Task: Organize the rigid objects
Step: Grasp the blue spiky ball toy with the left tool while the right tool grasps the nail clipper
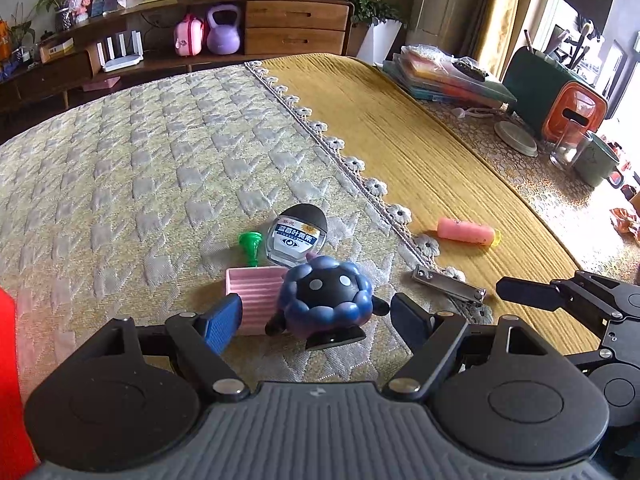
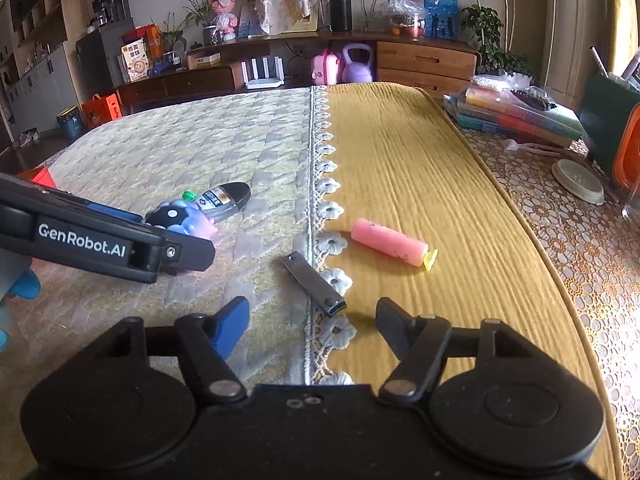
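Two claws apart-jawed: left claw [image 1: 316, 316] straddles blue toy [image 1: 326, 300]; nail clipper [image 2: 314, 284] before right claw [image 2: 312, 320].

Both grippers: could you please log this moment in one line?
left gripper: open around toy | right gripper: open over nail clipper

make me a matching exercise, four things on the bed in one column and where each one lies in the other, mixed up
Things:
1. nail clipper
2. pink tube
3. blue toy
4. green cap

Places:
A. out on the yellow cloth, apart from the rest
B. between the left gripper's fingers
C. beside the small bottle, on the quilt
D. by the lace edge, just ahead of the right gripper

Pairs: 1-D, 2-A, 3-B, 4-C
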Demonstrator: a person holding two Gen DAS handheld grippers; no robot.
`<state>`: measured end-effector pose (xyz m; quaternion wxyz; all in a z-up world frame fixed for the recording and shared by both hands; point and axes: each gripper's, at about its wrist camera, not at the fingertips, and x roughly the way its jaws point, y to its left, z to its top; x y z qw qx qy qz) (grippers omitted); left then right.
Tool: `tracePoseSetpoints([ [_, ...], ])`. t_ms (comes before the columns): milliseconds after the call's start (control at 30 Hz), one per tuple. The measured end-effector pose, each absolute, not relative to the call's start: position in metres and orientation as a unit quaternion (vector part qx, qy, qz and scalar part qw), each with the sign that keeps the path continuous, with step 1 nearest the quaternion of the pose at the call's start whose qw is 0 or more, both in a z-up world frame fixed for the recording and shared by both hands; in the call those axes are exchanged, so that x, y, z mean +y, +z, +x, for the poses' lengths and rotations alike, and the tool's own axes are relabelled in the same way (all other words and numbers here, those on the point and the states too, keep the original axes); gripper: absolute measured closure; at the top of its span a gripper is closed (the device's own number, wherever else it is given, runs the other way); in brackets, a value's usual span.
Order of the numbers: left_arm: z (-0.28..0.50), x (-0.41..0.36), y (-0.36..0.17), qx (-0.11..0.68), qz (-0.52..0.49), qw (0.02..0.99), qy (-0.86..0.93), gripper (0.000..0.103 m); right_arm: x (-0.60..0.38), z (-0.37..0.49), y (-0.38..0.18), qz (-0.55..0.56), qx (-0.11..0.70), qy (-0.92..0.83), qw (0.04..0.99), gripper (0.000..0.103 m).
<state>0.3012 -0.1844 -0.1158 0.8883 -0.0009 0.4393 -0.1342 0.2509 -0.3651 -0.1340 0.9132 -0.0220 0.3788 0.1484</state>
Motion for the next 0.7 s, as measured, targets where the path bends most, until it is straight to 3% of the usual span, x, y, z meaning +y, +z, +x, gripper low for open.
tracePoseSetpoints([
  [300, 0.304, -0.190, -0.122, 0.435, 0.004, 0.890, -0.140, 0.023, -0.357, 0.258, -0.135, -0.041, 0.369, 0.143, 0.917, 0.062],
  [500, 0.303, -0.189, -0.120, 0.430, 0.005, 0.890, -0.151, 0.036, -0.352, 0.259, -0.134, -0.050, 0.368, 0.137, 0.918, 0.076],
  [700, 0.301, -0.187, -0.120, 0.428, 0.006, 0.890, -0.155, 0.037, -0.353, 0.258, -0.132, -0.047, 0.372, 0.122, 0.919, 0.091],
])
